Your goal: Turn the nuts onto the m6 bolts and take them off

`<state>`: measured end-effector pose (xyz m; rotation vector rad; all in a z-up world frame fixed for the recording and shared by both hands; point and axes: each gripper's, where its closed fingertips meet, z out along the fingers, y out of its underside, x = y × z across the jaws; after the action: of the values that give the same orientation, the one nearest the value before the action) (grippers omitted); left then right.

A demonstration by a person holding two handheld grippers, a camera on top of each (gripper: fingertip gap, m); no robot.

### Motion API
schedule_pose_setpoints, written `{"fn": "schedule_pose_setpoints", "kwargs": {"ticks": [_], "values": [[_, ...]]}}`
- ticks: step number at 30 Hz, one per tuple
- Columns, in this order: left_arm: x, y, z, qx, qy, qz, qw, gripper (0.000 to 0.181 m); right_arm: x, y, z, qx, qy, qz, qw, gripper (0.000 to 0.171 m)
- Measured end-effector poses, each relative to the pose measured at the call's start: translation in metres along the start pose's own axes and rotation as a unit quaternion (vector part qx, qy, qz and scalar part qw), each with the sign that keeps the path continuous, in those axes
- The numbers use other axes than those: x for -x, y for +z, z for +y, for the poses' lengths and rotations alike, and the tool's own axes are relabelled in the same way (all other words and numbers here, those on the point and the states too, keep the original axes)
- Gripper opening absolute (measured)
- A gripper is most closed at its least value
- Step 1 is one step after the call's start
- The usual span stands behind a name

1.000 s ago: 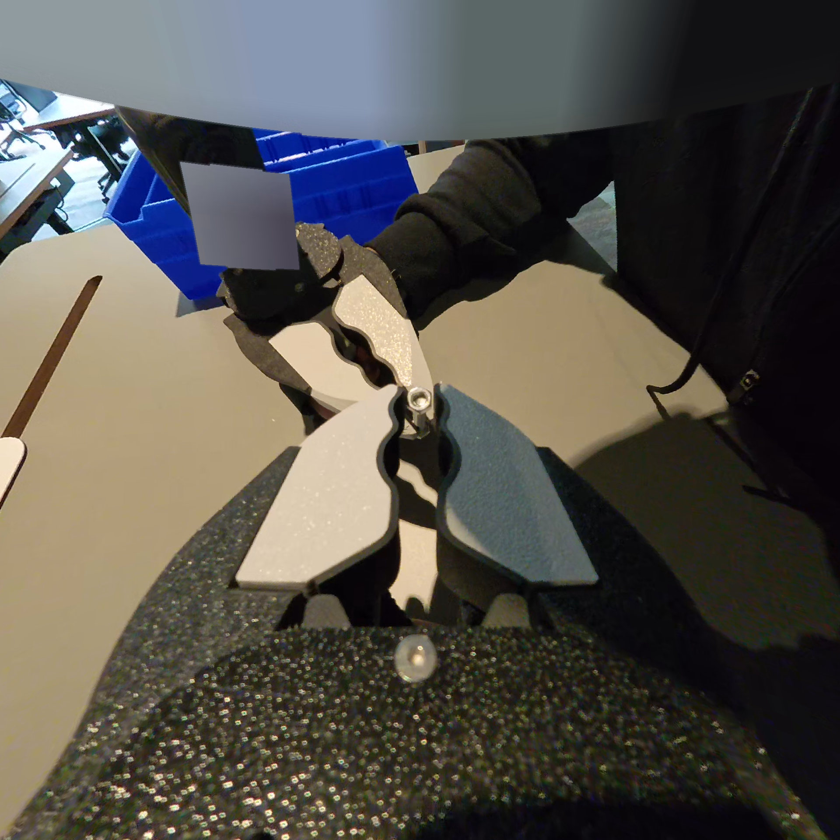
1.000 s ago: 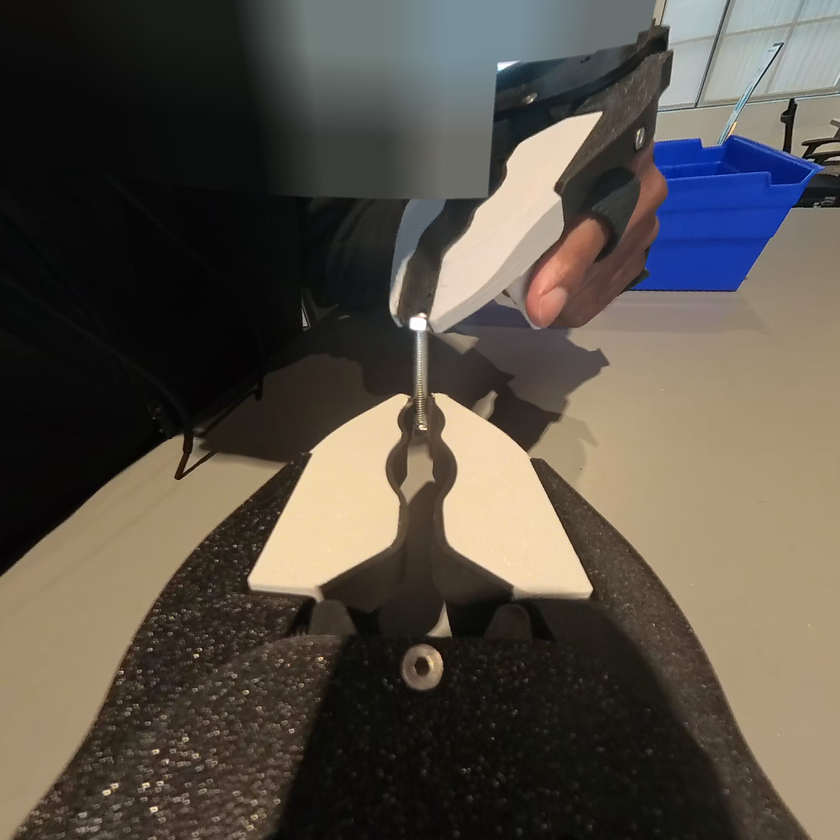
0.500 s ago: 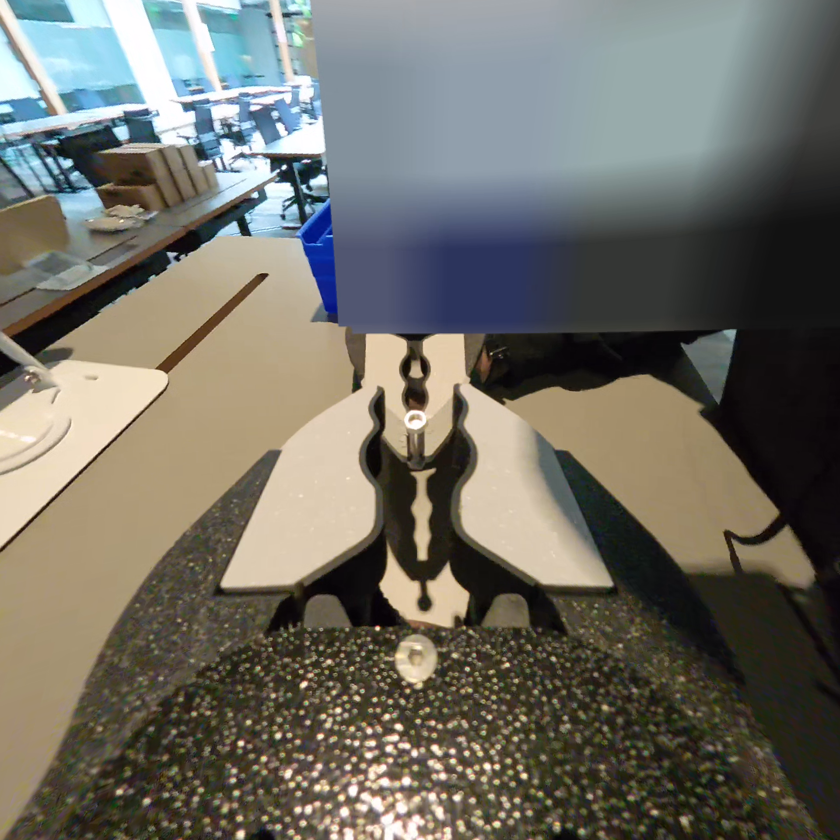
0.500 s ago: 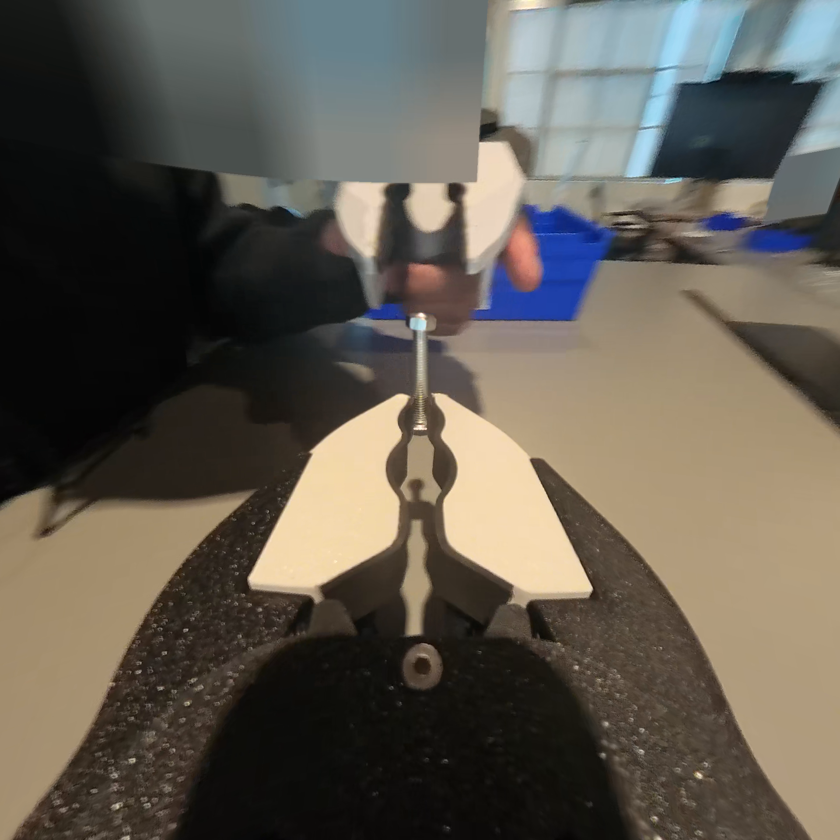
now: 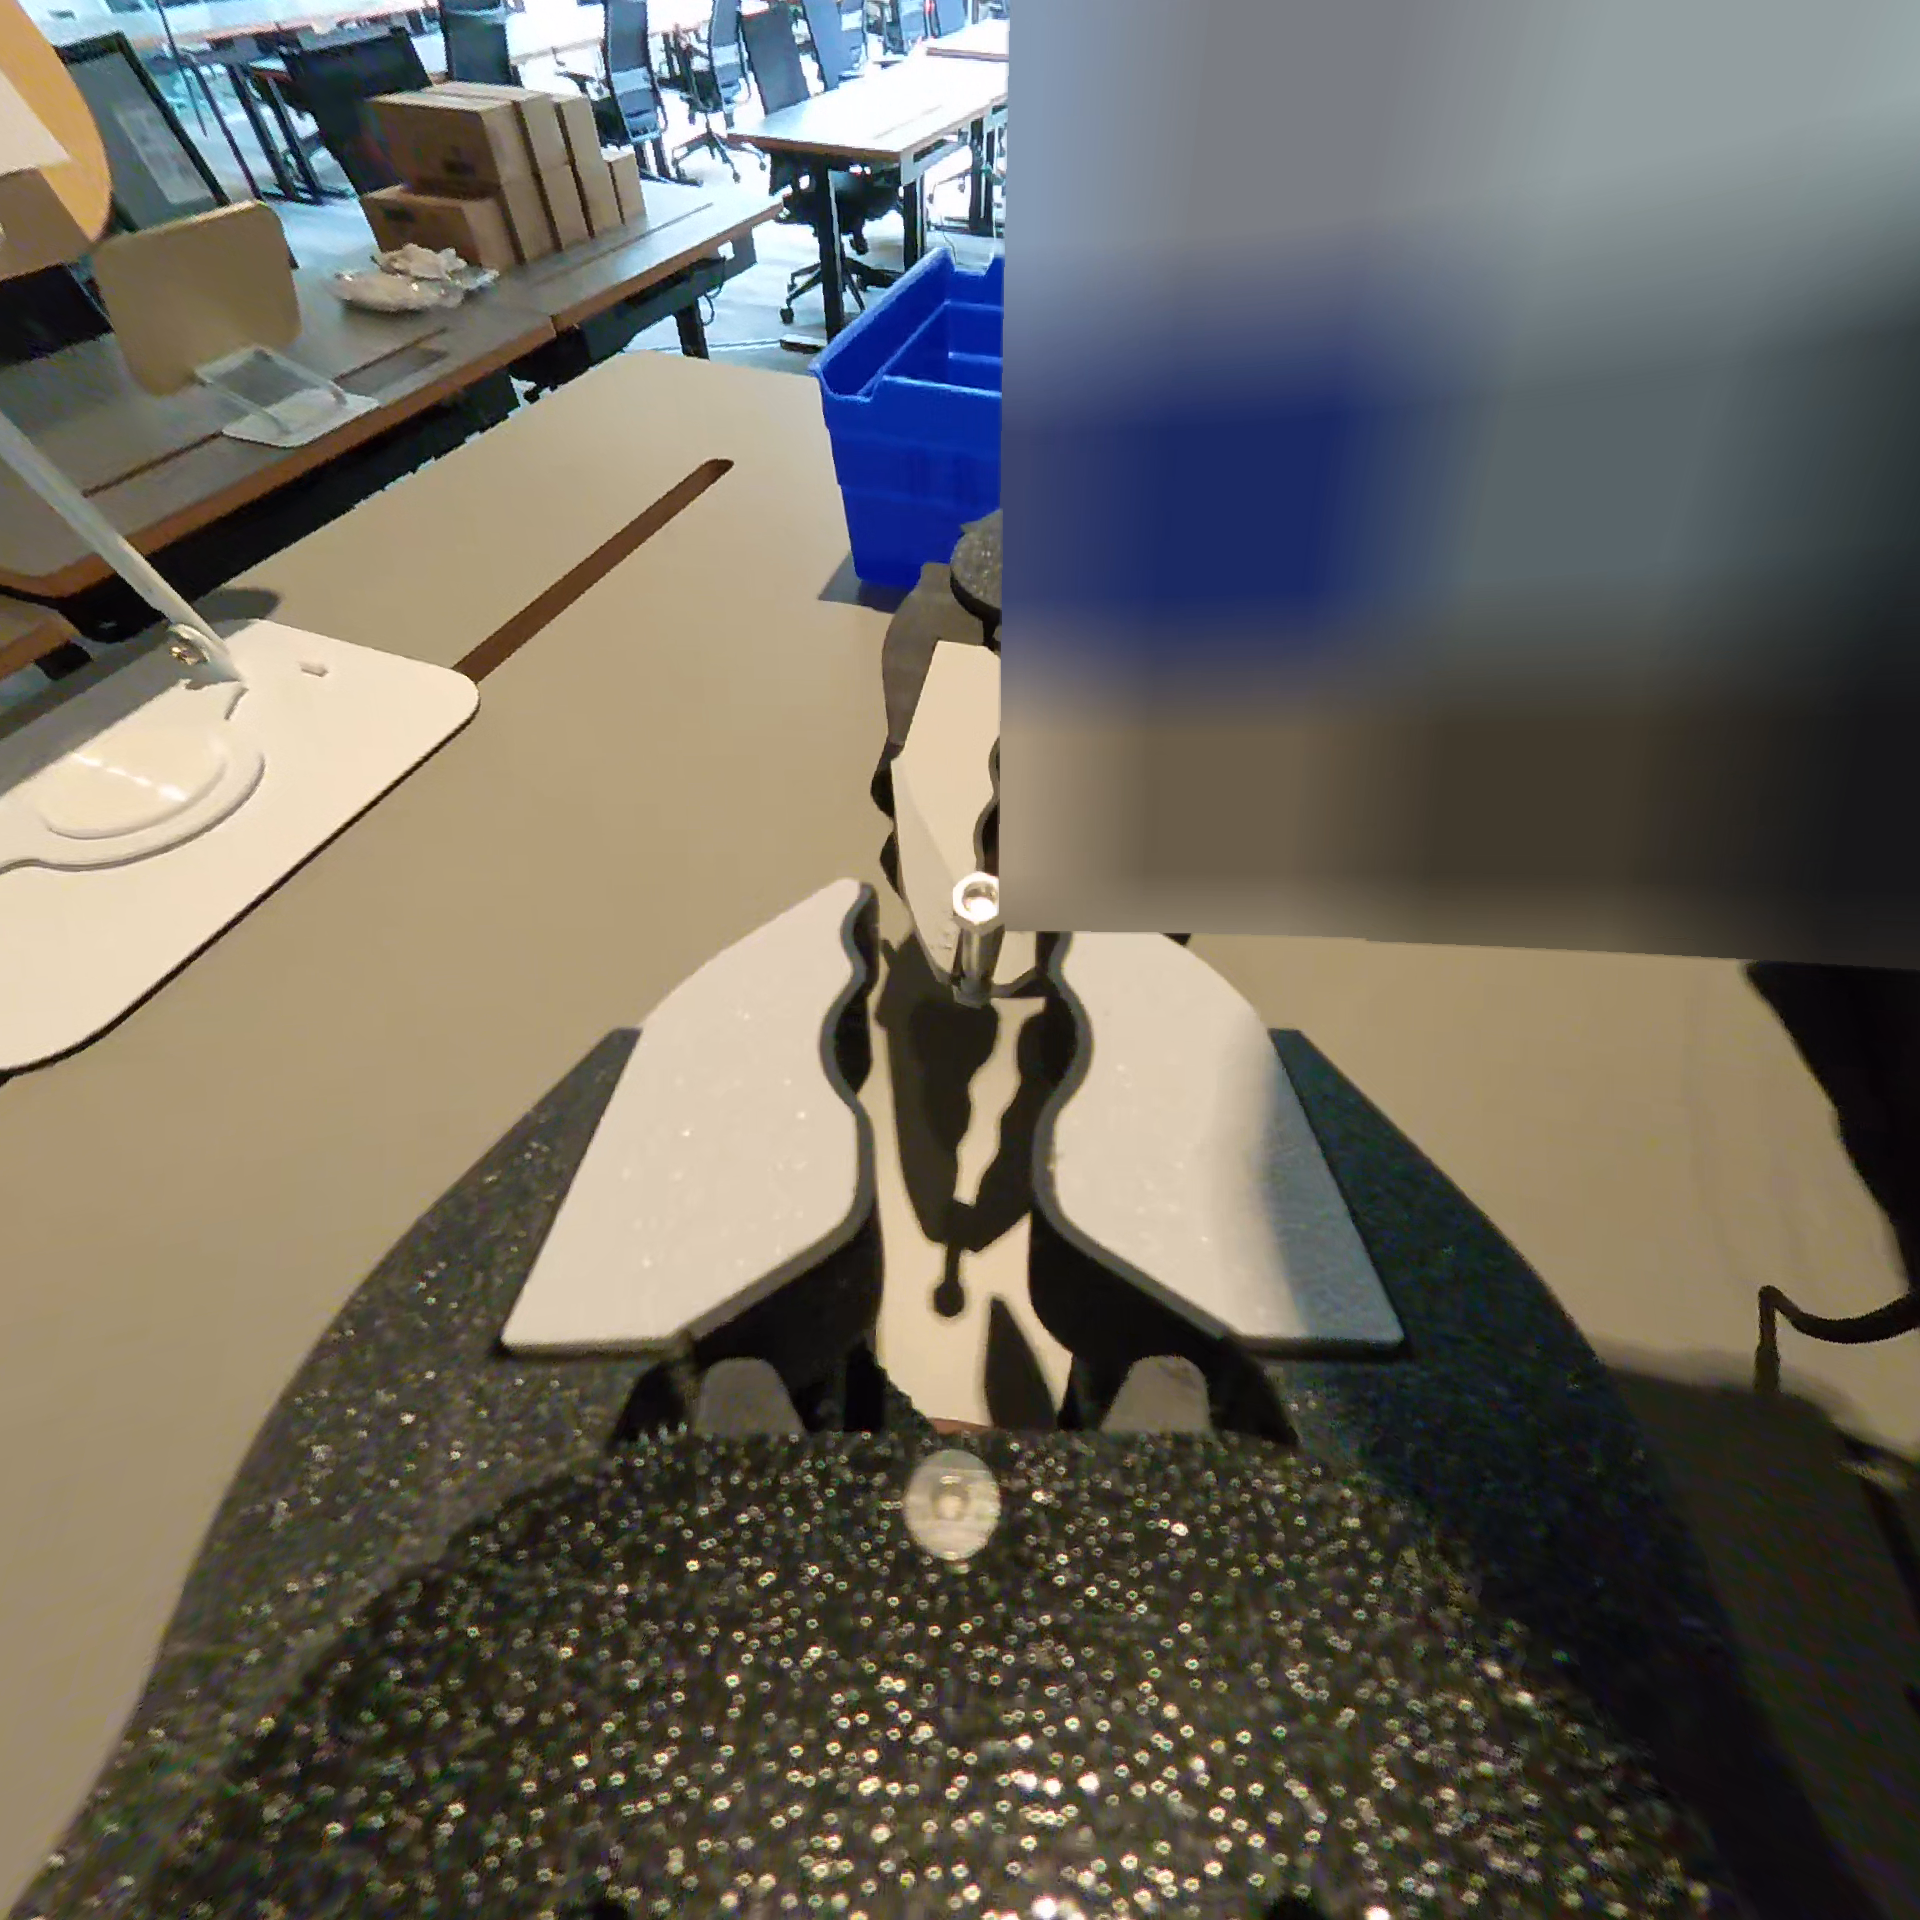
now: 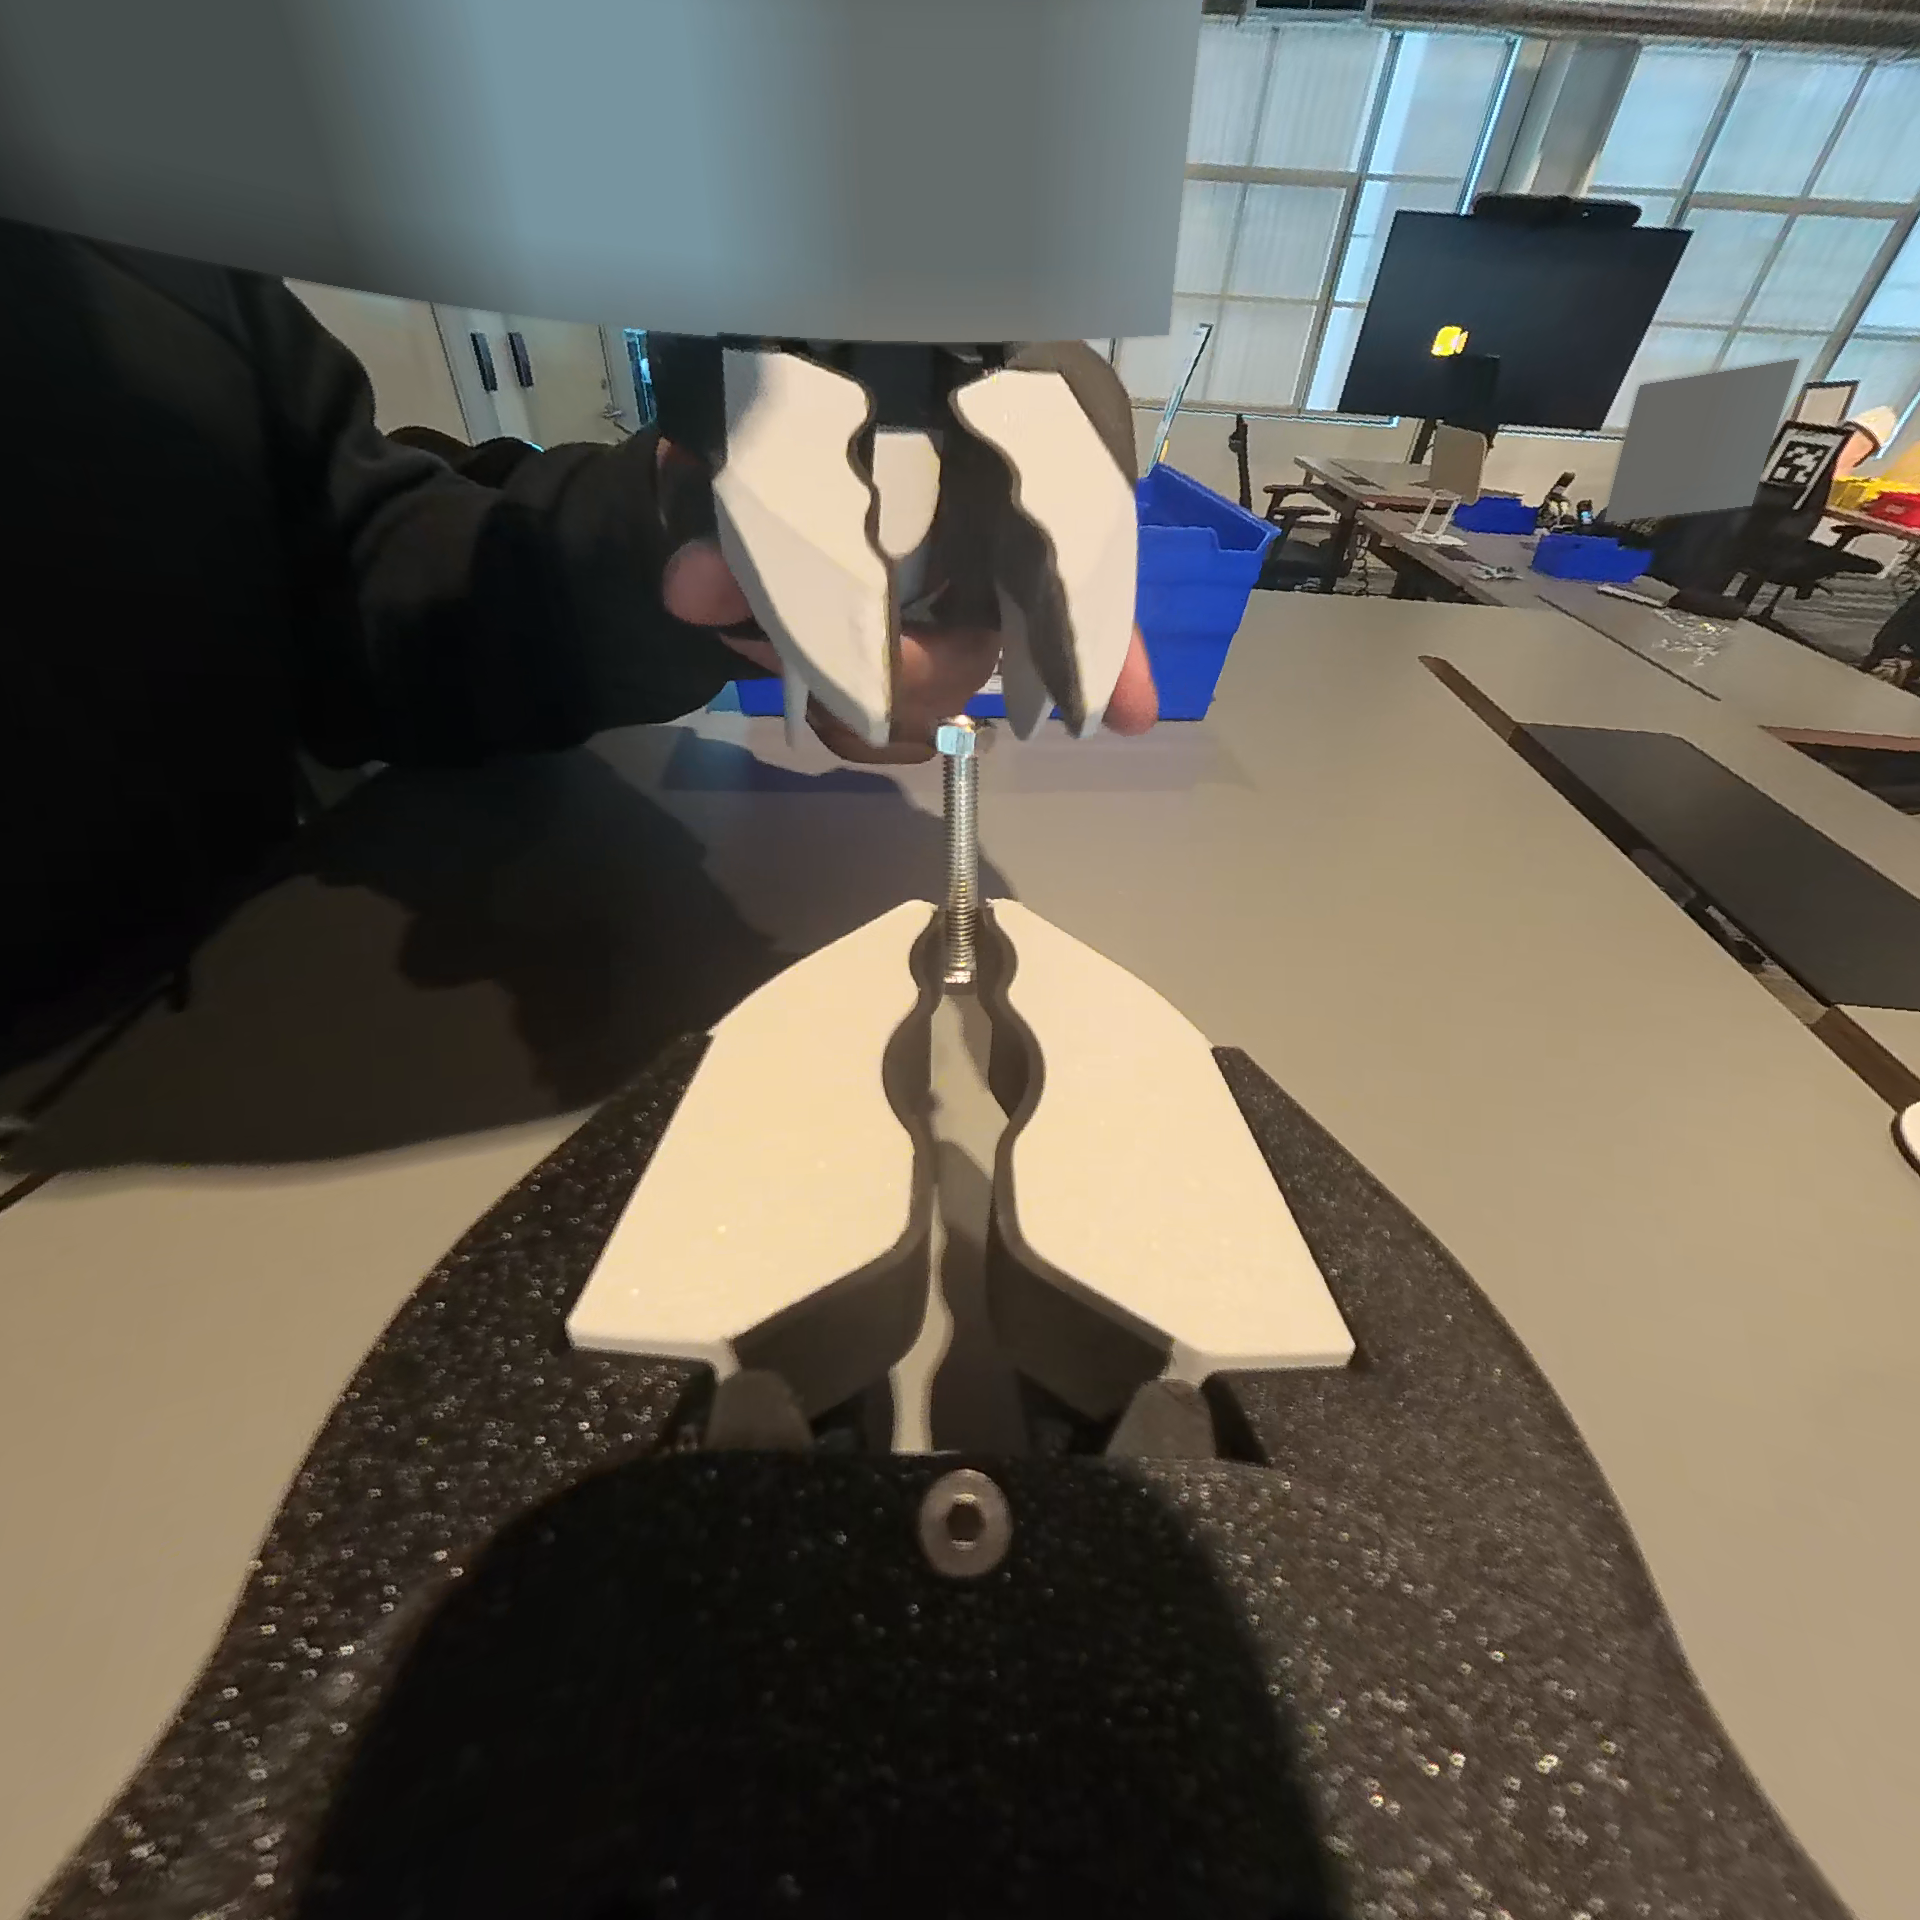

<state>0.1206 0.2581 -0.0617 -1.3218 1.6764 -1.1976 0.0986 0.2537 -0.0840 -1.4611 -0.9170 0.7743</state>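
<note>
right gripper (image 6: 958,920): clamped on bolt (image 6: 958,831) shank | nut (image 6: 954,740) at bolt's far end | left gripper (image 6: 945,727): jaws apart, just beyond nut | table (image 6: 1351,935) below

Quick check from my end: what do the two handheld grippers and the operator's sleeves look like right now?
Both match: the left gripper and right gripper each have two flat pale grey fingers with wavy, dark-lined inner edges, mounted on a speckled black body with a central screw. The person wears a black sleeve.
</note>
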Motion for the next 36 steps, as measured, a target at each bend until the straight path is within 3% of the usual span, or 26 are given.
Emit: {"fn": "schedule_pose_setpoints", "kwargs": {"ticks": [1,5,11,16,25,36], "values": [[-0.001,0.001,0.001,0.002,0.001,0.002,1.0,0.027,0.0,0.001,0.0,0.001,0.0,-0.001,1.0,0.005],[-0.006,0.003,0.003,0.001,0.014,0.016,1.0,0.01,0.0,0.001,0.0,0.001,0.001,-0.006,1.0,0.005],[-0.014,0.001,0.003,-0.019,0.082,0.04,0.996,0.01,0.007,0.0,0.0,-0.003,0.023,-0.048,0.999,0.005],[-0.027,-0.005,0.001,-0.057,0.107,0.106,0.987,0.01,0.018,-0.003,-0.002,-0.018,0.051,-0.11,0.992,0.005],[-0.048,-0.011,-0.006,-0.137,0.07,0.217,0.964,0.01,0.035,-0.012,-0.009,-0.045,0.061,-0.17,0.982,0.005],[-0.05,-0.008,-0.002,-0.127,0.082,0.217,0.964,0.011,0.035,-0.015,-0.011,-0.055,0.064,-0.175,0.981,0.005]]}}
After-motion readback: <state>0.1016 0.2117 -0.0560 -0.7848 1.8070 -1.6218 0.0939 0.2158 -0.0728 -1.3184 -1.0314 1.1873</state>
